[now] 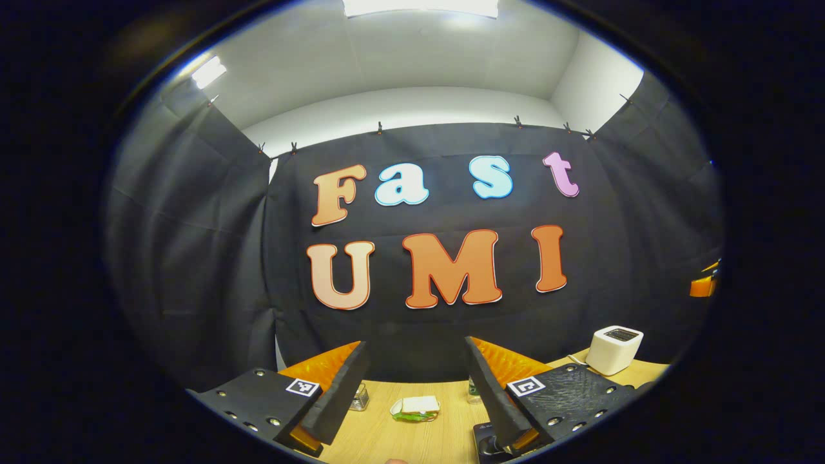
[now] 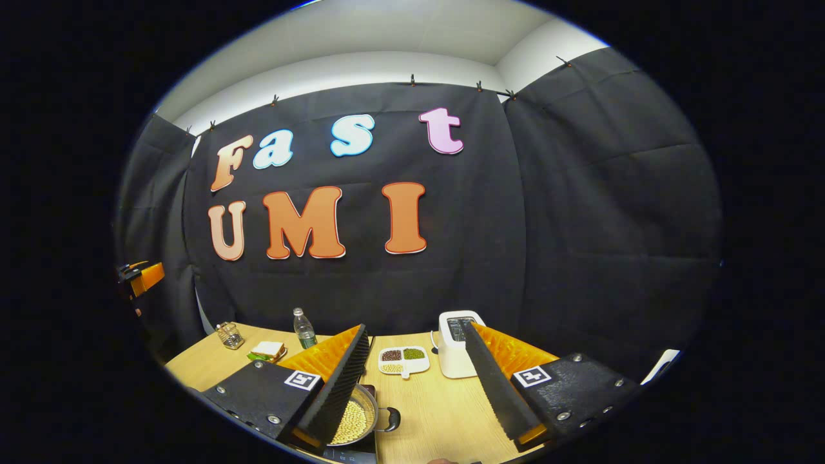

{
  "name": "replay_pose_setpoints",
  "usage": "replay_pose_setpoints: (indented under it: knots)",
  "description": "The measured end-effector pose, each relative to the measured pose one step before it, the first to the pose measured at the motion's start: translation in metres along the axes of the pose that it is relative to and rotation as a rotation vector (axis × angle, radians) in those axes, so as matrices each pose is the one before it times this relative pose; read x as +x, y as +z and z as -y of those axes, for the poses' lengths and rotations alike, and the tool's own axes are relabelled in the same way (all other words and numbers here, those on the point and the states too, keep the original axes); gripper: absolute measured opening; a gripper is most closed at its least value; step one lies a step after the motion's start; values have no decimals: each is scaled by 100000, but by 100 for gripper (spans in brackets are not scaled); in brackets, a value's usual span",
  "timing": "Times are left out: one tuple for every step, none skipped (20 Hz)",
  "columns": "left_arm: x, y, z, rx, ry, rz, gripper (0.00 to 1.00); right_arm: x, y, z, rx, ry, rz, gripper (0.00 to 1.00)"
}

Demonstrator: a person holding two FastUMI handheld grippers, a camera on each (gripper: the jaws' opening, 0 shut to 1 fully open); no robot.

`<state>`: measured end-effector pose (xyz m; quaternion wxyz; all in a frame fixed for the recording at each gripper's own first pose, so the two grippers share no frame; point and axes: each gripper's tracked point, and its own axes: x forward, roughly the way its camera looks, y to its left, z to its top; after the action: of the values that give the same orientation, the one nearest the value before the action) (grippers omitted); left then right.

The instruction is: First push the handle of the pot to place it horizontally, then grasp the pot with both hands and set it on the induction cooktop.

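In the right gripper view a steel pot (image 2: pixel 354 420) holding pale beans lies low in the frame, half hidden behind my right gripper's left finger. Its dark side handle (image 2: pixel 391 419) points right. The pot seems to rest on the black induction cooktop (image 2: pixel 348 455), whose edge shows beneath it. My right gripper (image 2: pixel 416 328) stands open above and behind the pot, with nothing between its fingers. My left gripper (image 1: pixel 416 345) is open too, held above the table. A dark corner, likely the cooktop (image 1: pixel 485 435), peeks out beside its right finger.
On the wooden table (image 2: pixel 438 406) are a white toaster (image 2: pixel 454 345), a divided white dish of beans (image 2: pixel 404 359), a water bottle (image 2: pixel 303 328), a sandwich (image 2: pixel 267 351) and a wire basket (image 2: pixel 229 335). The sandwich (image 1: pixel 416 408) and toaster (image 1: pixel 614 349) also lie ahead of the left gripper.
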<state>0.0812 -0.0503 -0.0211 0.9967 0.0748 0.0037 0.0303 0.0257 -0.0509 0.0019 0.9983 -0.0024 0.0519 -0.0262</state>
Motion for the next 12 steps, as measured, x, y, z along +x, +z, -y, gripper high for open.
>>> replay_pose_setpoints:
  knots:
    - [-227, -95, 388, 538, -1184, -712, 91, -61, 443, 120, -318, -276, 1068, 93]
    - [-147, -267, 724, -918, -1968, -1013, 92, -71, 446, 146, -249, -426, 981, 93]
    - [-34, -336, 999, -2135, -2564, -1357, 92, 0, 397, 129, 129, -82, 1069, 93]
    - [49, -557, 609, -1895, -2199, -1793, 92, -8, 319, -16, 487, 61, 867, 93]
    - [185, -387, 302, -860, -1078, -1303, 92, -74, 65, -80, 393, 159, 484, 93]
    - [371, -35, 3, -194, -421, -392, 92, 57, -68, 66, 223, -67, 268, 98]
    - [331, -34, -176, 320, 568, -343, 92, -20, -49, 172, 38, -224, -68, 93]
    - [325, -194, -169, 538, 750, -592, 90, -81, -178, 1, 297, -5, -381, 93]
    - [103, -257, 39, 354, 58, -837, 92, -75, -69, -90, 174, 630, -401, 93]
    - [-115, -200, 150, 614, 42, -535, 92, 9, 8, 105, 120, 481, -211, 93]
    - [-144, -209, -34, 1153, 542, -76, 90, 24, 37, 53, -106, -227, 251, 93]
    - [-67, -173, -28, 2366, 312, 161, 92, 105, 78, 83, -67, -394, 318, 93]
